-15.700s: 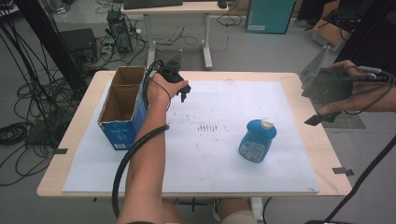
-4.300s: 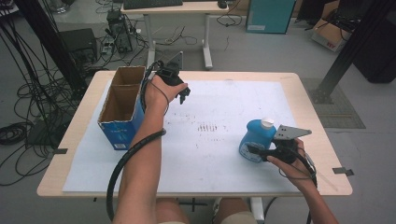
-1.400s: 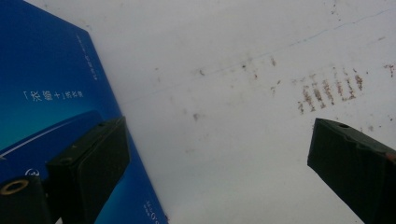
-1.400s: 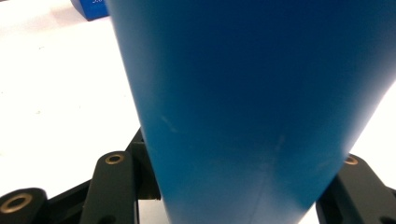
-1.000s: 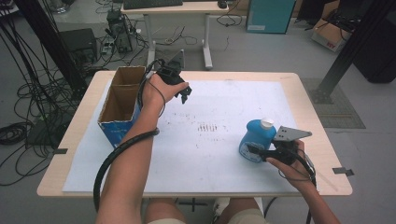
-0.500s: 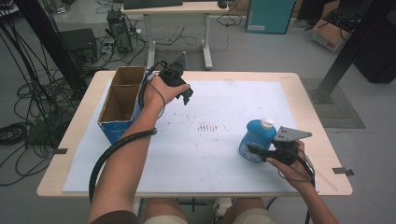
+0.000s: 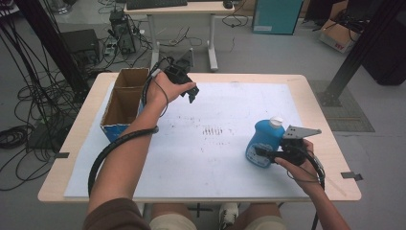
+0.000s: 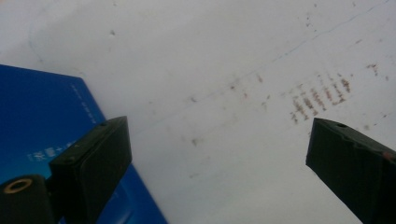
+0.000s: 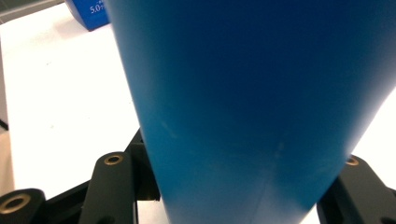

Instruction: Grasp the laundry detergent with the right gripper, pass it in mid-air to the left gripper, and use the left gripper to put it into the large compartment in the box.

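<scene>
A blue bottle (image 7: 261,142) with a white cap stands on the white sheet at the right. My right gripper (image 7: 264,154) is shut on its lower body; in the right gripper view the bottle (image 9: 252,102) sits wedged between the two black jaws. Above the sheet near the open cardboard box (image 7: 122,101) with blue sides hangs my left gripper (image 7: 193,95), open and holding nothing. In the left gripper view its jaws stand far apart around the gripper's midpoint (image 8: 217,163), over the white sheet, with the box's blue side (image 8: 42,121) at the left.
The white sheet (image 7: 191,153) covers most of the wooden table (image 7: 76,143), with dark smudges (image 7: 212,130) at its middle. Cables, a desk and boxes stand on the floor behind the table.
The left hand has drifted slightly right, away from the box, and the forearm has shifted. The right gripper and the bottle have stayed in place.
</scene>
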Demonstrator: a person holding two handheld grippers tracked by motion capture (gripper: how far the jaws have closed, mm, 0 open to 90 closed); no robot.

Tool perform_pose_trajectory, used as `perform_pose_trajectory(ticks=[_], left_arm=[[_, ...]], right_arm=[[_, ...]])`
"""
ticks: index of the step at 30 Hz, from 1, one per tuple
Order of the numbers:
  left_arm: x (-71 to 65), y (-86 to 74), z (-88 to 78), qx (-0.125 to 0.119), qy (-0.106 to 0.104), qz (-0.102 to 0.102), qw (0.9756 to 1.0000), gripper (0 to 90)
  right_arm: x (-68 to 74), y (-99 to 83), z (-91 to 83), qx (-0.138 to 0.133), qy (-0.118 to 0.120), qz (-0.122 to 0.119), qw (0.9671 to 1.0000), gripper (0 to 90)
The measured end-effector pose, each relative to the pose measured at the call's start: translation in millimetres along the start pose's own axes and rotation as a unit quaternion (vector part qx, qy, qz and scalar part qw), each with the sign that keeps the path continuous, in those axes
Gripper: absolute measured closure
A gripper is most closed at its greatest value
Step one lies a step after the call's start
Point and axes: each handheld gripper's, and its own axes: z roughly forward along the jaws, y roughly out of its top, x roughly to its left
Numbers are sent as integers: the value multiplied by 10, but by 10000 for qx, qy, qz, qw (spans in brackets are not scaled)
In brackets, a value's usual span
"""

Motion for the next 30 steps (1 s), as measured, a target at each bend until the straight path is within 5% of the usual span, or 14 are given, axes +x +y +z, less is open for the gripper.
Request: perform_pose_trajectory(ticks=[9, 14, 18, 19, 26, 28, 30], left_arm=[[36, -42, -209, -108, -142, 599, 9980, 64], [57, -88, -351, -169, -148, 1100, 9937, 62], [51, -110, -410, -137, -101, 1302, 9913, 69], [42, -124, -458, -93, -8, 1445, 9895, 67], [41, -180, -673, -107, 10, 1840, 9829, 63], [32, -231, -784, -220, 27, 2128, 9768, 54], [26, -267, -840, -272, -34, 2219, 9747, 54]], right_arm=[[38, 402, 57, 264, 126, -230, 9993, 428], [74, 663, 171, 240, 147, -201, 9994, 425], [77, 796, 235, 232, 129, -205, 9994, 426], [54, 866, 271, 158, 140, -409, 9989, 425], [4, 1072, 414, 118, 139, -418, 9990, 425], [-26, 1161, 505, 185, 198, -475, 9985, 425], [-24, 1214, 568, 233, 276, -363, 9987, 424]])
